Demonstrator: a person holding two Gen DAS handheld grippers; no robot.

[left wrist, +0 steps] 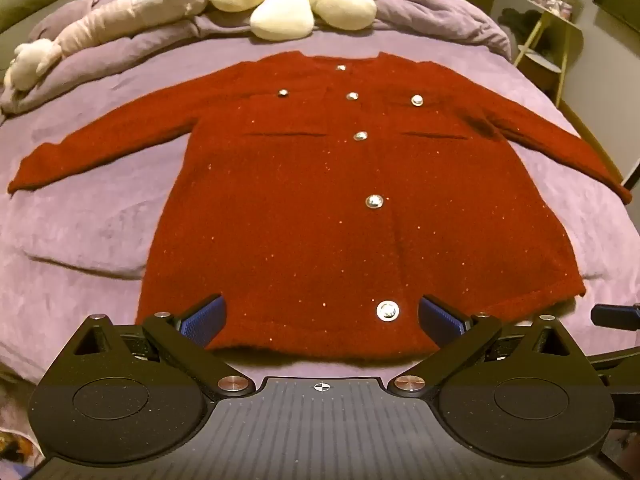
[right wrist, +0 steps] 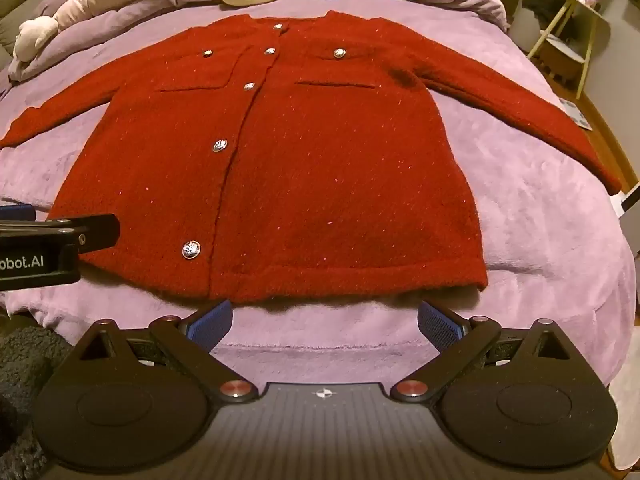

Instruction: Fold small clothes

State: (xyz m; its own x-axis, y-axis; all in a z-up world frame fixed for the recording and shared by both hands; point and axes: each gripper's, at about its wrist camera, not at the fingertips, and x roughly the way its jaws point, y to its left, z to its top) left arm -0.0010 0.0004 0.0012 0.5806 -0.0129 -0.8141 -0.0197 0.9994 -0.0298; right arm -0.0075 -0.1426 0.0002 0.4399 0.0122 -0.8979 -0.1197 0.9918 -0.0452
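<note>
The only readable lettering is "obot.AI", white on the black body of the left gripper (right wrist: pixel 40 248) where it enters the right wrist view from the left edge (the start of the word is cut off by the frame, so the full name cannot be told). A small white cross-in-circle mark sits at the centre of the ribbed plate at the base of each gripper, on the left one in its own view and on the right gripper (right wrist: pixel 324 322) in its own. No other text, number or label can be read.
</note>
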